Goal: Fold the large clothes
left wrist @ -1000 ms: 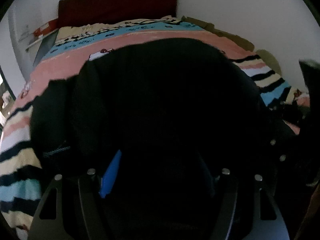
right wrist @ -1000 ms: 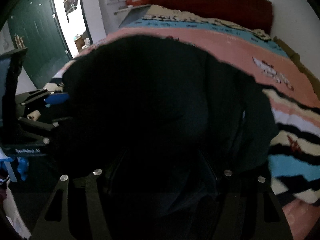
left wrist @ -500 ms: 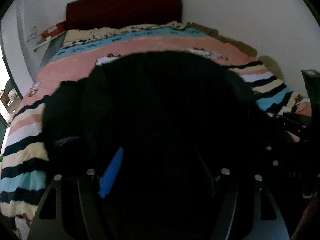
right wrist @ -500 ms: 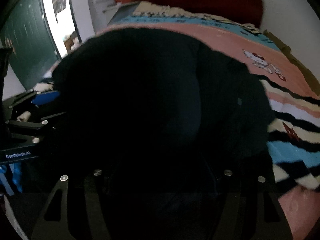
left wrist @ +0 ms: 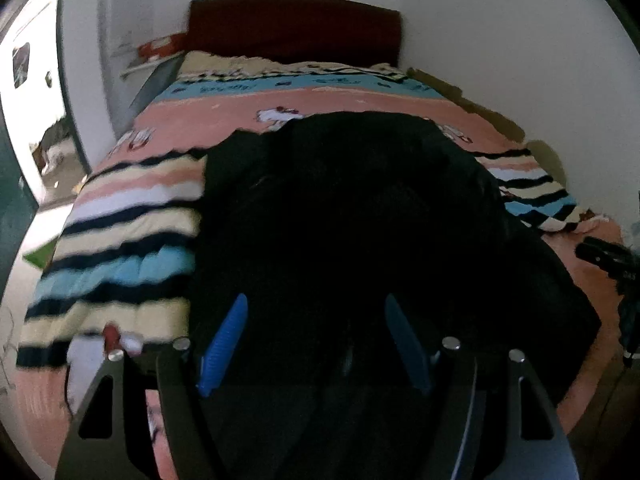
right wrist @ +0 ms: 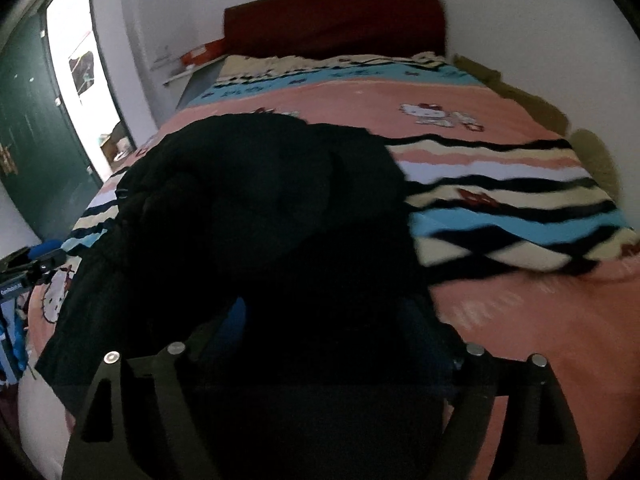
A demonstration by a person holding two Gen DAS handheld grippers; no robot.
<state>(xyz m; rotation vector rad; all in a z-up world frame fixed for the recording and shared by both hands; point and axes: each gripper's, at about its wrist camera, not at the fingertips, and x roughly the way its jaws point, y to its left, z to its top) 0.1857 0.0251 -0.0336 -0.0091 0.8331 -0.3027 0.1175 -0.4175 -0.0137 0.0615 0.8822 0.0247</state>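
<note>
A bed (left wrist: 168,216) with a striped pink and blue blanket (right wrist: 520,208) fills both views, its dark red headboard (left wrist: 296,26) at 12 o'clock. A black garment (left wrist: 352,216) lies heaped along the middle of the blanket. The left gripper (left wrist: 316,340) points level over its near edge, blue fingers (left wrist: 224,344) spread wide, gripping nothing. The right gripper (right wrist: 320,320) sits low at 6 o'clock, half buried in black cloth; I cannot tell its opening.

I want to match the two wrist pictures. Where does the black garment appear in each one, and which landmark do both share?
Left wrist: the black garment fills the centre and lower right, on the striped blanket.
Right wrist: the black garment fills the centre and lower left.
Shared landmark: the dark red headboard, top centre in both.
</note>
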